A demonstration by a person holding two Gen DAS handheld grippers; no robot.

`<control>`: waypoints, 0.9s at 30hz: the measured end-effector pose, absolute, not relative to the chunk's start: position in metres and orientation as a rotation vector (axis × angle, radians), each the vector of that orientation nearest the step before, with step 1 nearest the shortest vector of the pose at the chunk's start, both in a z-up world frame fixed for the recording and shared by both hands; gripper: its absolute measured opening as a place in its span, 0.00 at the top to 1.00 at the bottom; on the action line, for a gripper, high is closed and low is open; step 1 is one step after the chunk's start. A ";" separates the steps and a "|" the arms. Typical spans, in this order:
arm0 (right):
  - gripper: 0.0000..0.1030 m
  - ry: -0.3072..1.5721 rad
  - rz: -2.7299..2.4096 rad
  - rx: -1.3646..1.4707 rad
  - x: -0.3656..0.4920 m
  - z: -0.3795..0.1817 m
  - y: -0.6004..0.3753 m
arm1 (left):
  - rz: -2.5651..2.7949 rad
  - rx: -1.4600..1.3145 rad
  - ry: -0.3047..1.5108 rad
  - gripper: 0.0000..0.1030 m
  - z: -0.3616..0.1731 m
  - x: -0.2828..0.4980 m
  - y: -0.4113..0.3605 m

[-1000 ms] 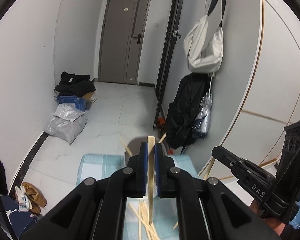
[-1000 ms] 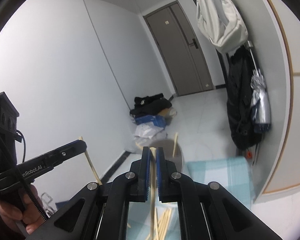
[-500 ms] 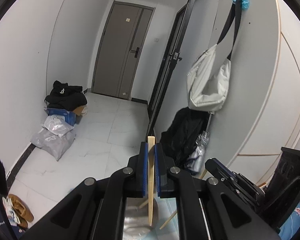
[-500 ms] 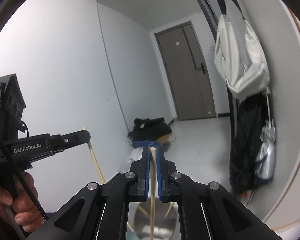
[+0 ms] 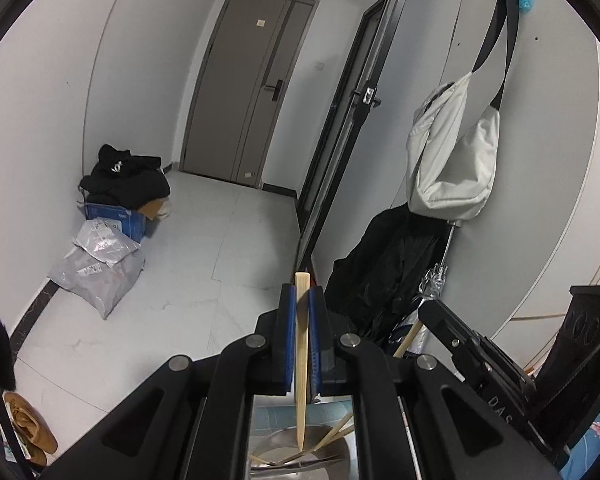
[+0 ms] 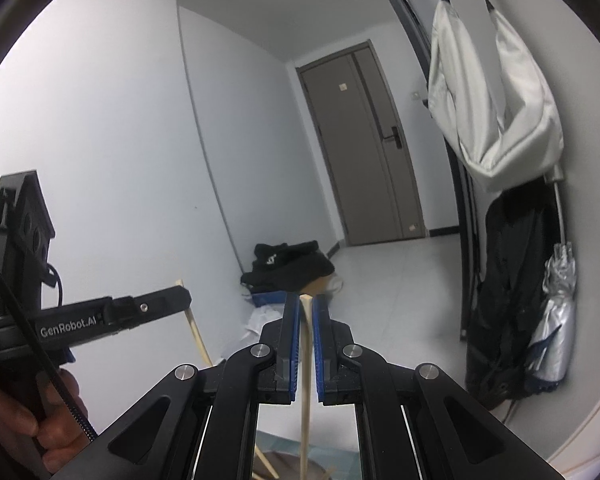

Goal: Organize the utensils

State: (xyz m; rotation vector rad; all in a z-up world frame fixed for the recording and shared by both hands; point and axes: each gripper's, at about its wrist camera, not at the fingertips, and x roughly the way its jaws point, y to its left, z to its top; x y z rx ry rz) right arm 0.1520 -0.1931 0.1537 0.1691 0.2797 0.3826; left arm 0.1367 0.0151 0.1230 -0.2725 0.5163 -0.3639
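- Currently the carry step is in hand: the left gripper (image 5: 302,300) is clamped on 1 wooden chopstick (image 5: 301,364), hanging above the metal container (image 5: 300,456).
- Likewise the right gripper (image 6: 306,308) pinches another chopstick (image 6: 306,380).
- Next, I judge, each tip needs lowering into the container before the jaws release.

Ahead of both claws the white tiled floor (image 5: 236,240) lies bare down the middle as far as the closed grey door (image 5: 244,100). The left wall is lined by a blue box (image 5: 116,216) under black clothing and grey parcel bags (image 5: 100,268); the right wall by a hanging white bag (image 5: 452,160), black coat (image 5: 384,272) and folded umbrella (image 6: 556,320)
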 end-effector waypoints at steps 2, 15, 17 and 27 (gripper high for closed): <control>0.95 0.281 0.387 0.173 0.157 0.147 -0.193 | -0.365 -0.256 0.524 0.97 0.116 0.139 0.014; 0.95 0.286 0.454 0.081 0.147 0.120 -0.181 | -0.413 -0.201 0.511 0.97 0.100 0.134 0.007; 0.95 0.296 0.463 0.082 0.145 0.117 -0.180 | -0.410 -0.200 0.516 0.97 0.099 0.133 0.008; 0.95 0.316 0.485 -0.005 0.127 0.107 -0.172 | -0.437 -0.137 0.526 0.97 0.087 0.118 0.007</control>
